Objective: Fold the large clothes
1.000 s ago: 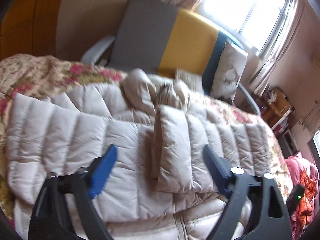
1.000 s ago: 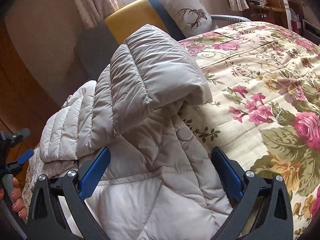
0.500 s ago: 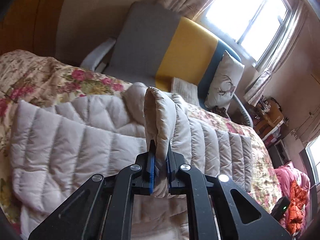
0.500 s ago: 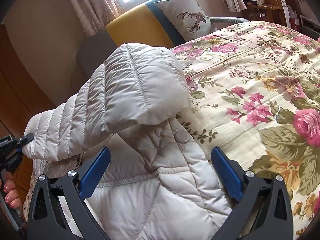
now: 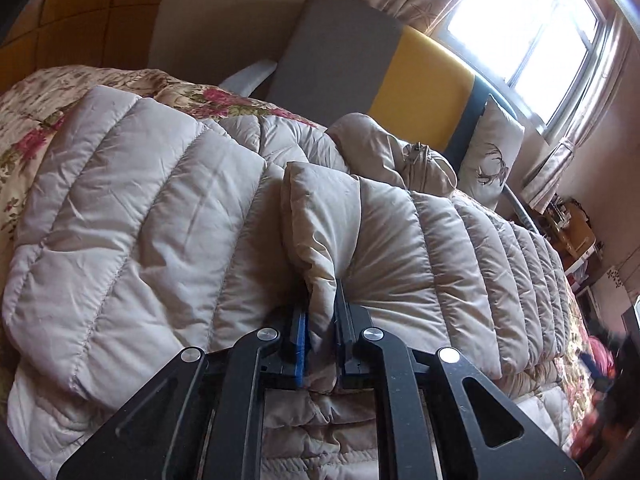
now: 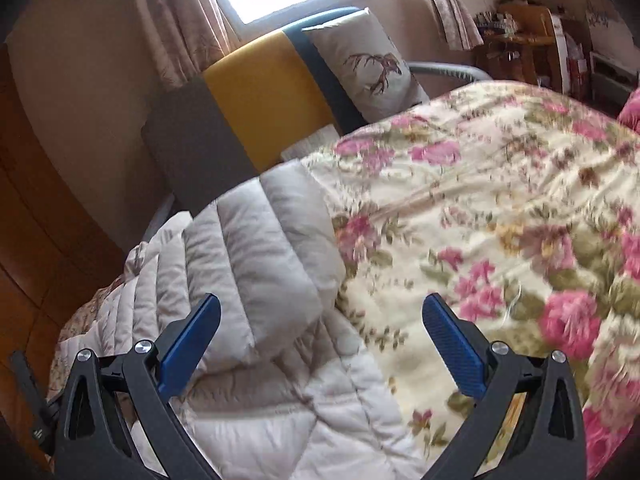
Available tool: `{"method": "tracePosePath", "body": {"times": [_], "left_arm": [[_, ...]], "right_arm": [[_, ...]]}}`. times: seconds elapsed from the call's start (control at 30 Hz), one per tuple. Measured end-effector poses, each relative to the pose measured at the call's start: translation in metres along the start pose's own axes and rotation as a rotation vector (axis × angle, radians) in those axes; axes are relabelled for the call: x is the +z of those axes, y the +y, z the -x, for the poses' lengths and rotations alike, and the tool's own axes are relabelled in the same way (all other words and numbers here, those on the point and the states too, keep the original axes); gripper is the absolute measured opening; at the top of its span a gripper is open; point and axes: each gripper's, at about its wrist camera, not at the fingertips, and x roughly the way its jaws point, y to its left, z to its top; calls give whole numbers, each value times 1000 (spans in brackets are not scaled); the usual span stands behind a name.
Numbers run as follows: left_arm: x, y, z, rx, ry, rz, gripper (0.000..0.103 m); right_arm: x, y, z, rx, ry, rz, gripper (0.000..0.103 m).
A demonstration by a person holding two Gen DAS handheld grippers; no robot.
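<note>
A large beige quilted down jacket [image 5: 160,216] lies spread on the floral bedspread [image 5: 28,120]. My left gripper [image 5: 321,312] is shut on the cuff end of one sleeve [image 5: 320,216], which lies folded across the jacket body. The jacket's hood [image 5: 384,152] bunches at the far side. In the right wrist view the jacket [image 6: 256,264] lies low on the left, over the floral bedspread [image 6: 500,200]. My right gripper [image 6: 320,332] is open and empty, hovering above the jacket's edge.
A grey, yellow and blue headboard [image 5: 416,92] stands behind the bed with a deer-print pillow [image 5: 490,160] against it. A bright window [image 5: 528,20] with curtains is behind. Wooden panelling [image 6: 44,232] is on the left. Cluttered shelves [image 6: 528,44] stand at the far right.
My left gripper closed on the sleeve cuff and has carried it down across the jacket body. My right gripper stayed open and drew back to the right, so the raised sleeve now lies lower.
</note>
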Motion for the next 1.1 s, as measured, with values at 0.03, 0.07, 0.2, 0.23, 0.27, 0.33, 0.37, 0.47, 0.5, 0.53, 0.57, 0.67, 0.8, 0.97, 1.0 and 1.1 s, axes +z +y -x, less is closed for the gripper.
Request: {"method": "tracePosePath", "body": {"times": [0.03,0.07,0.2,0.23,0.27,0.33,0.37,0.47,0.5,0.53,0.57,0.67,0.8,0.97,1.0,1.1], "left_arm": [[-1,-1,0,0,-1,-1,10],[-1,-1,0,0,-2,-2,10],[-3,2,-3,-3,0,1,11],[-4,2,-3,-5,1,1,11],[-3,2,-5,-7,5,0,11],[-4,1,-9,-14,18,-11,14],[-4,0,-11,-17,24,-21,14],[-5,-5,-16,-12,32,-53,14],[-5,-5,-18,-11,38,-56,14],[-4,-4,-20,-12,43,-54,14],[-5,-3,-21,-14,45,-51,14],[-3,-1,-20,-20,47,-45,14],[-2,2,-19,-27,45,-41,14],[-3,2,-17,-33,41,-41,14],[-3,3,-15,-34,39,-42,14],[-2,3,-14,-26,43,-49,14]], "right_arm": [[11,10,-11,-28,11,58,101],[17,17,-23,-50,26,106,101],[29,29,-71,-135,80,184,101],[28,26,-84,-161,112,175,101],[26,19,-98,-197,149,166,101],[19,3,-122,-230,224,118,101],[16,-5,-129,-222,248,75,101],[15,-8,-135,-246,245,63,101],[14,-5,-135,-254,245,77,101],[13,-6,-134,-247,246,74,101],[15,-10,-133,-233,249,59,101],[22,-12,-108,-243,235,20,101],[16,8,-45,-187,124,75,101],[-13,11,-65,-247,191,171,101],[-17,6,-74,-230,222,143,101],[-19,5,-82,-240,244,140,101]]}}
